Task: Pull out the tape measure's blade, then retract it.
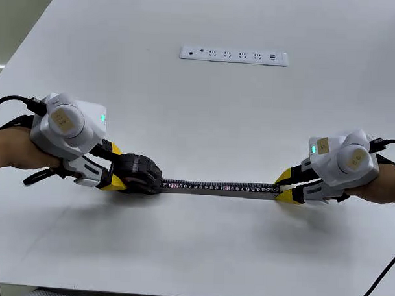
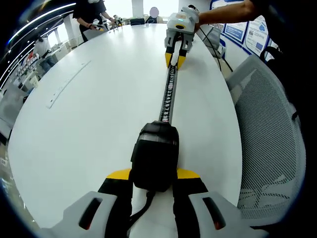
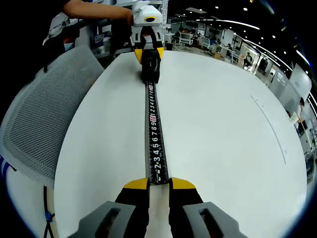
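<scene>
White table [image 1: 205, 122] lies under both our claws. Our left claw [image 2: 154, 174] is clamped around the black case [image 2: 156, 151]. Its yellow-tipped jaws press the case's two sides, and the case rests on the table between them. From the front of the case the blade [image 1: 219, 187] runs straight ahead, flat on the table with its numbers up, to our right claw [image 3: 158, 184]. That claw is narrowed almost closed, its jaws pinching the blade's end, with the lowest numbers just ahead of its tips. We hold the two claws well apart and facing each other, with the extended blade stretched between them. Past the blade, well away from both claws toward the table's far side, lies a white power strip [image 1: 234, 56]. A grey mesh chair [image 2: 270, 129] stands beside the table, to the right of the left claw. In the left gripper view we see people at the table's far end, beyond the right claw.
</scene>
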A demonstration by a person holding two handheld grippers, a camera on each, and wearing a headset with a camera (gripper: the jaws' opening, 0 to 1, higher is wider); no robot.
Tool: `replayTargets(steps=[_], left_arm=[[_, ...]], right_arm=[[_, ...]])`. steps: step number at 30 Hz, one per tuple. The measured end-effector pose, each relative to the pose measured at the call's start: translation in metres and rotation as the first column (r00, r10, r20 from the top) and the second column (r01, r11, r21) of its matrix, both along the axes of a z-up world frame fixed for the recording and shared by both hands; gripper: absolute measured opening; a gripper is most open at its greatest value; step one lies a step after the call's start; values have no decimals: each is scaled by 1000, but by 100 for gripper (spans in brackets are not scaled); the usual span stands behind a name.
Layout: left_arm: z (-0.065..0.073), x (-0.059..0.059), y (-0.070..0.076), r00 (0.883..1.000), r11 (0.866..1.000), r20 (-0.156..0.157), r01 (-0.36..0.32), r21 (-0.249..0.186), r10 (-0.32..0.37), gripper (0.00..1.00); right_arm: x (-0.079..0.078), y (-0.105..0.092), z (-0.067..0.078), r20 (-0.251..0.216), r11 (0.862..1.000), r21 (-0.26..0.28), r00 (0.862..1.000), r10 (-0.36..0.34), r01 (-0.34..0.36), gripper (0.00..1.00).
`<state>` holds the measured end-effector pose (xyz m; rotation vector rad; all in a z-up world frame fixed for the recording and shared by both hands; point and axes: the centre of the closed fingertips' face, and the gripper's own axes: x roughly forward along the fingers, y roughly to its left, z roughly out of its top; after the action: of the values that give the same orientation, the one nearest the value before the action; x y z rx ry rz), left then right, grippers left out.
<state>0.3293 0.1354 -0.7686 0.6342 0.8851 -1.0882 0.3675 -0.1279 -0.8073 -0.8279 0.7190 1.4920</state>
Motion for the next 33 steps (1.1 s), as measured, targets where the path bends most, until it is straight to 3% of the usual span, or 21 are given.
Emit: replayTargets(steps=[11,22,33], left_arm=[[1,1,-1,1000,999,5,29,20,-29,26],[4,0,7,1000,999,5,-19,29,18,27],[7,-13,16,997,997,0,-76,21,76,40]], right_arm=[[2,2,-1,7,1000,-20,1000,1,-1,12],[3,3,9,17,1000,-7,1000,-23,23,23],[-4,-9,16,20,998,-12,998,-62,62,33]])
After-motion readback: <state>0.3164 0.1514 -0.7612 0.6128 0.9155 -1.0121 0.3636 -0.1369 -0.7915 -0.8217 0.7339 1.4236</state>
